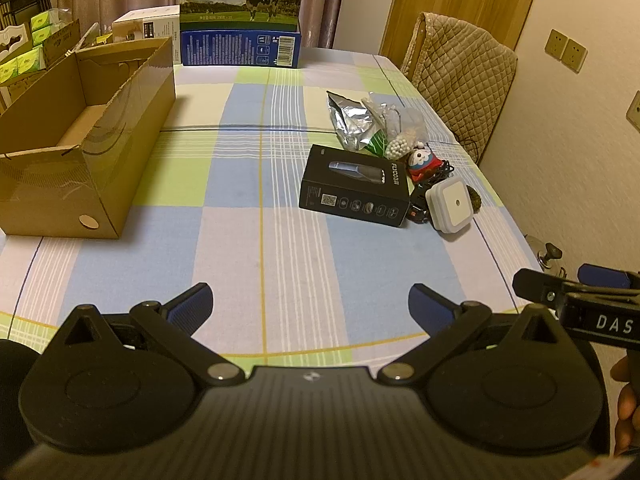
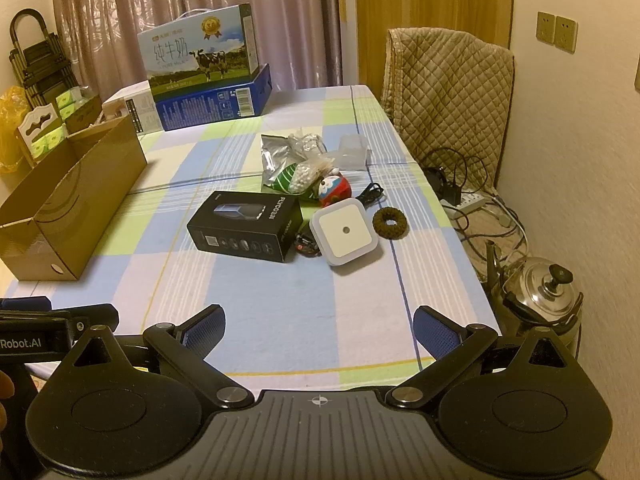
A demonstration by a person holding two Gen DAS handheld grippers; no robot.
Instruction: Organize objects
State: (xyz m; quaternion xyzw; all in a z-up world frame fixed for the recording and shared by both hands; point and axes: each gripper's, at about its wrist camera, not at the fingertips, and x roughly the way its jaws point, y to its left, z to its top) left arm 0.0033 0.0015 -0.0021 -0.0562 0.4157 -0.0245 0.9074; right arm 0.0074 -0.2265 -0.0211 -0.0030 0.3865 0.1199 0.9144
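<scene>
An open cardboard box [image 1: 80, 136] [image 2: 72, 196] stands at the table's left. A cluster of small objects lies at the right: a black shaver box [image 1: 354, 186] [image 2: 244, 226], a white square night light [image 1: 450, 206] [image 2: 346, 232], a red round toy [image 1: 422, 162] [image 2: 334, 191], a silver foil bag [image 1: 350, 120] [image 2: 276, 156], a brown knitted ring [image 2: 390, 222] and clear bags with white beads [image 1: 396, 146]. My left gripper [image 1: 310, 308] is open and empty above the near table edge. My right gripper [image 2: 318, 330] is open and empty too, beside it.
A milk carton on a blue box [image 1: 240, 12] [image 2: 208, 76] stands at the table's far end. A quilt-covered chair [image 2: 444, 92] stands at the right side. A steel kettle [image 2: 540, 292] and cables [image 2: 472, 204] sit on the floor right of the checked tablecloth [image 1: 260, 240].
</scene>
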